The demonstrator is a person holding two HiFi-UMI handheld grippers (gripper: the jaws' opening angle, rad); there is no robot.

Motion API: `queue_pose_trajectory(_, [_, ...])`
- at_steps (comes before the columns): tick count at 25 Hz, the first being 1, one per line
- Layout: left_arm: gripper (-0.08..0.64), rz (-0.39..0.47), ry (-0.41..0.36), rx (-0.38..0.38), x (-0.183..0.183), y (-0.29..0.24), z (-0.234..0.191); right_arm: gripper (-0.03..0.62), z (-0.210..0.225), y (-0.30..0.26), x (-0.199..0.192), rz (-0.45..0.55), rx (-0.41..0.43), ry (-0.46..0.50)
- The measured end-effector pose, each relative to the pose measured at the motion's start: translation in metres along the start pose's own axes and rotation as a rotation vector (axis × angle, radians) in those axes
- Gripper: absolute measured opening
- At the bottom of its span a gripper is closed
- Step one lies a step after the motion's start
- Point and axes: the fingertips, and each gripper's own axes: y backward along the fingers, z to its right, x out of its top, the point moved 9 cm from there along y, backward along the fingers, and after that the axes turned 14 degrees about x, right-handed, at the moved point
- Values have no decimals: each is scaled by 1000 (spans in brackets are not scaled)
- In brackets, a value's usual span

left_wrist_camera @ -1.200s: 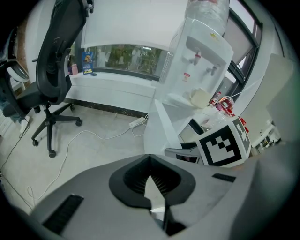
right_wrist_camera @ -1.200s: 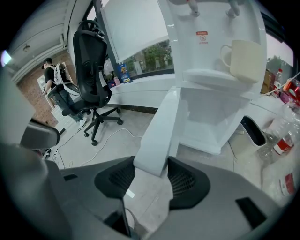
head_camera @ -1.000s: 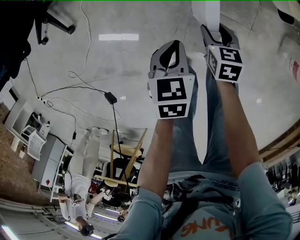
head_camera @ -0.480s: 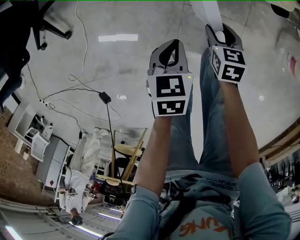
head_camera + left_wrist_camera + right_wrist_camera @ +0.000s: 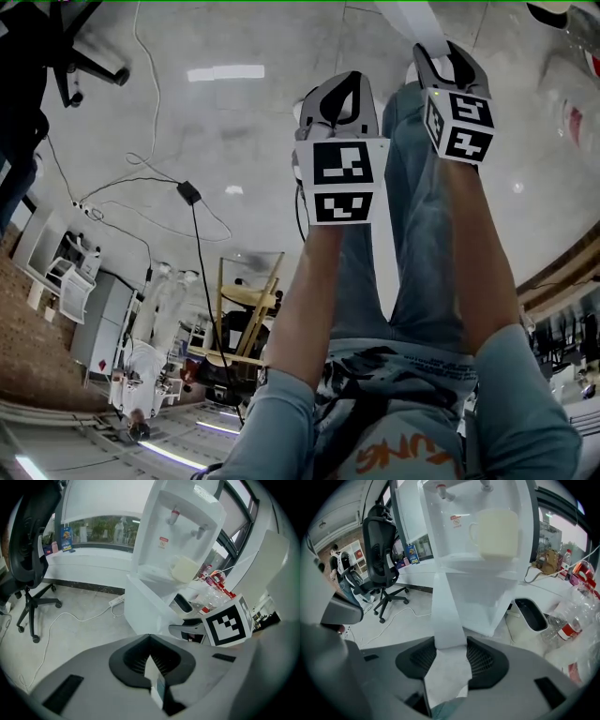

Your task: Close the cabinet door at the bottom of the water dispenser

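Note:
The white water dispenser (image 5: pixel 487 573) has a cream mug (image 5: pixel 499 534) on its drip shelf, also seen in the left gripper view as the dispenser (image 5: pixel 183 536) and mug (image 5: pixel 185 569). Its lower cabinet door (image 5: pixel 447 616) shows edge-on as a white strip running into my right gripper (image 5: pixel 450 641), whose pads close on it from both sides. From the head view the door (image 5: pixel 417 23) enters the right gripper (image 5: pixel 442 49) at the top. My left gripper (image 5: pixel 349 82) hangs beside it over the floor, tips together and empty; its own view shows the jaw tips (image 5: pixel 149 637) meeting.
A black office chair (image 5: pixel 379 545) stands left of the dispenser, with a power strip and cable (image 5: pixel 117 602) on the floor. Plastic bottles (image 5: pixel 576 606) and a black-lined bin (image 5: pixel 532 613) lie to the right. The person's jeans legs (image 5: pixel 422 234) are below the grippers.
Both grippers have moved together across the floor, the white door still in the right one. In the head view the floor cable and adapter have slid left.

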Motion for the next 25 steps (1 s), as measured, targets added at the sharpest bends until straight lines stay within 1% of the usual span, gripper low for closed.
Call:
queue_pose_trajectory(13, [11,9,37,-7,15,-25,25,215,51,10,15,-9,-33,38])
queue_pose_trajectory(18, [11,17,49,-12,20,-30,35,216,66,12,23,-6,-31,51])
queue_pose_trajectory(25, [11,15,61,-4,15,-36,47,218,87,14,26,10,-28,60])
